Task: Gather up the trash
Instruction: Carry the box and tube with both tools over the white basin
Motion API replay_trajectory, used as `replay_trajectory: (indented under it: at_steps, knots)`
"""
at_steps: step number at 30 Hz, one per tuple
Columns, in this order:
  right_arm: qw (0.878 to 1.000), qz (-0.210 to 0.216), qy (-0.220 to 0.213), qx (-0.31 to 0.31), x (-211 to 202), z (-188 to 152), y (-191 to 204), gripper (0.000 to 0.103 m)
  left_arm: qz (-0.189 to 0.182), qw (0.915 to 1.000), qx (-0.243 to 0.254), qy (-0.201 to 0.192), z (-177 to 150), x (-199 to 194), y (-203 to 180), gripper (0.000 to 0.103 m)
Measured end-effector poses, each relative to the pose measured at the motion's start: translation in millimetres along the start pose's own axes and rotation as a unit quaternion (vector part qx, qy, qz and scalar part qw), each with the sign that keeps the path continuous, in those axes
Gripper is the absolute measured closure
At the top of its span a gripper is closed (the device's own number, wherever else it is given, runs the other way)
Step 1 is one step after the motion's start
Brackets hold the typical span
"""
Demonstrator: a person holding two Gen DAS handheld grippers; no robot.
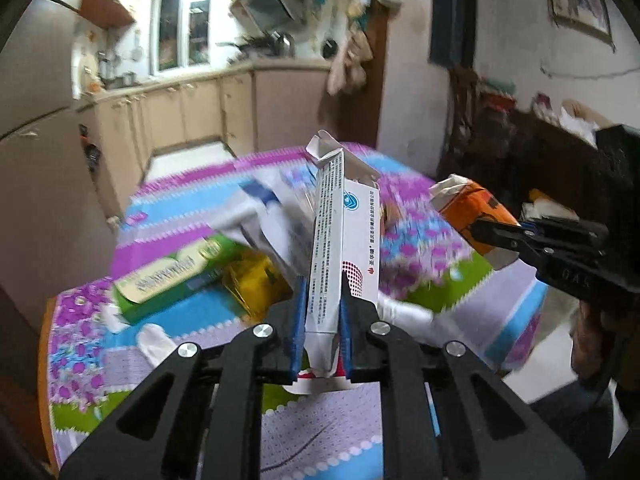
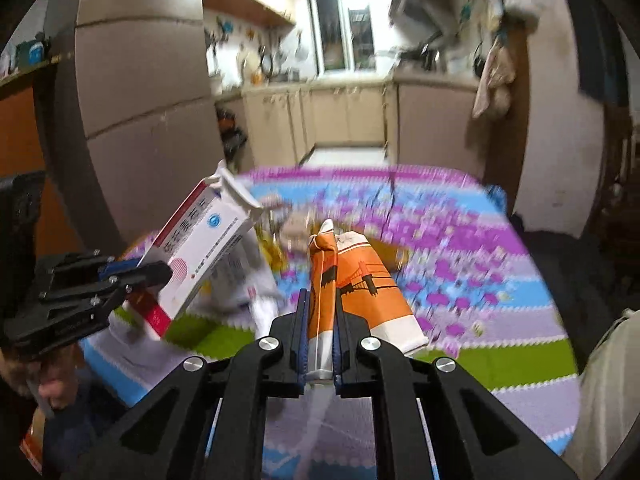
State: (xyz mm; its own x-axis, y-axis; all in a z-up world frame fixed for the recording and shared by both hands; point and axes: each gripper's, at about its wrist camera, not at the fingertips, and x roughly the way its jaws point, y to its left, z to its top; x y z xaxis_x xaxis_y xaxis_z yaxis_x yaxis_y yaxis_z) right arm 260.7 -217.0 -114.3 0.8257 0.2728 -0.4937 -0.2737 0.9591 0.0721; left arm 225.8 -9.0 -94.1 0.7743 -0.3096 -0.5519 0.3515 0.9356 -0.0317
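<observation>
The left gripper had its two blue-padded fingers pinched on the lower end of a white medicine box, which stood nearly upright at the centre of the left wrist view, clear of the table below it. The box was long and flat, white with a red dotted disc near the grip, a blue round emblem higher up and columns of small print down its narrow side; its top flap stood open and creased. In the right wrist view the same box leaned at the left of the frame, with a red band along one edge. The right gripper was clamped on an orange carton, orange with dark line drawings and a white base, its top end crumpled and torn; it rose in the middle of that frame above the table, and appeared again at the right of the left wrist view. On the patterned tablecloth, striped purple, blue, green and lilac, lay a green box at the left centre, a yellow wrapper just beside it, and white paper behind. Motion blur smeared the cloth and these loose pieces, so their print could not be read. The carton's lower end was hidden between the fingers, and the person holding the tools was cut off at the frame edges.
</observation>
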Motion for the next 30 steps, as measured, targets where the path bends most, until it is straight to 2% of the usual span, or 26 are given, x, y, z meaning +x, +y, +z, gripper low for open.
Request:
replay_trajectory:
  at_steps: [6,9,12,15,20,25,30]
  knots:
    - [0.996,-0.032,-0.08,-0.008,-40,39,16,0.093,0.075,0.9937,-0.017,-0.082,29,-40,-14,0.09]
    - [0.993,-0.05,-0.105,-0.015,-56,53,19,0.093,0.093,0.9899,-0.031,-0.102,44,-47,-19,0.09]
    - [0.992,-0.06,-0.109,-0.011,-65,60,14,0.093,0.094,0.989,-0.038,-0.108,55,-49,-28,0.09]
    - [0.991,-0.078,-0.109,0.0,-78,65,2,0.093,0.081,0.9898,-0.03,-0.113,66,-48,-42,0.09]
    - [0.986,-0.118,-0.112,0.02,-108,69,-31,0.093,0.035,0.9928,-0.005,-0.115,87,-40,-79,0.09]
    - [0.976,-0.183,-0.11,0.047,-154,75,-92,0.093,-0.027,0.9938,0.022,-0.105,109,-21,-134,0.09]
    - [0.962,-0.245,-0.082,0.089,-199,69,-171,0.093,-0.103,0.9886,0.07,-0.084,130,-1,-214,0.09]
